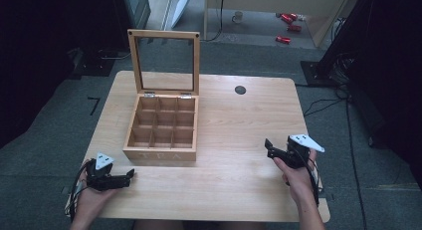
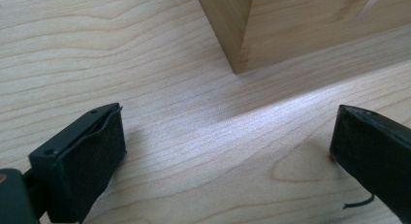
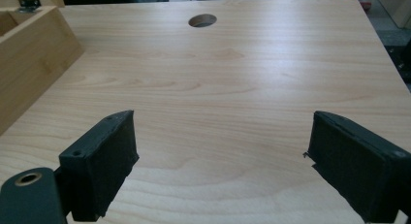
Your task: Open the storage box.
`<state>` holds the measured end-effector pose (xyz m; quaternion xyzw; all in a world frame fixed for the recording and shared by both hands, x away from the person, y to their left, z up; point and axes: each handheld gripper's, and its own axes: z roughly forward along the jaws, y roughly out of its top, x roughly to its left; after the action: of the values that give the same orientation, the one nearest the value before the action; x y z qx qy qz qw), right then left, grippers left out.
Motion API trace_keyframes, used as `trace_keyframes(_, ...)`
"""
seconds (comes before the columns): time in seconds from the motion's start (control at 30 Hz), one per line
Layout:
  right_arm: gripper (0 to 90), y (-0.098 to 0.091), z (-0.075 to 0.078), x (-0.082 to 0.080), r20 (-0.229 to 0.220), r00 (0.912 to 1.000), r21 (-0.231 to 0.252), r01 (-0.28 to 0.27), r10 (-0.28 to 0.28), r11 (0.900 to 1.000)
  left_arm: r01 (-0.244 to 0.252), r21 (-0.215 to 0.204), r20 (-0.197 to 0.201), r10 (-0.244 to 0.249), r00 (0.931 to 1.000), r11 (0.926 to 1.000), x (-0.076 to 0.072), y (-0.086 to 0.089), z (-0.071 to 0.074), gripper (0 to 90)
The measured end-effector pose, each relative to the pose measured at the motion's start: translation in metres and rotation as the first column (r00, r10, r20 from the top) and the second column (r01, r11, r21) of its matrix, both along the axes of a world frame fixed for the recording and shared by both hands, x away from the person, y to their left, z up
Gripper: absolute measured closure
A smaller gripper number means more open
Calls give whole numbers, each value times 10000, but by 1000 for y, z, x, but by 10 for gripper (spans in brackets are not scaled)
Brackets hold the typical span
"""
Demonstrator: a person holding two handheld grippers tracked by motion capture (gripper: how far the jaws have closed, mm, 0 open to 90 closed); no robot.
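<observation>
The light wooden table (image 1: 239, 120) carries an open wooden tea box (image 1: 161, 128) left of centre, its glass-paned lid (image 1: 164, 63) standing upright and its nine compartments seemingly bare, though the high view is small. The left gripper (image 1: 130, 174), jaws spread with nothing between them, lies just off the box's near left corner. The right gripper (image 1: 268, 145), likewise spread and unladen, sits well apart to the box's right.

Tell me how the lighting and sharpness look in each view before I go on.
High view: the table and the open tea box are evenly lit and fairly sharp, while the room around is dark. Left gripper view: the box corner casts a soft shadow beside a bright sheen on the wood. Right gripper view: pale glare across the tabletop, jaws slightly soft.
</observation>
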<state>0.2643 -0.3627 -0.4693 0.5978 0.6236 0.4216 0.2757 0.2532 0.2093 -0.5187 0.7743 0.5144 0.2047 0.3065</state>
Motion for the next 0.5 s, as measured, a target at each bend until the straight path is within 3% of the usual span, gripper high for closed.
trace_keyframes(0.5, 117, -38, -21, -33, -542, 9956, -265, 752, -766, 9968, -28, 56, 9, 28, 10000, 10000, -1, 0, 0, 0)
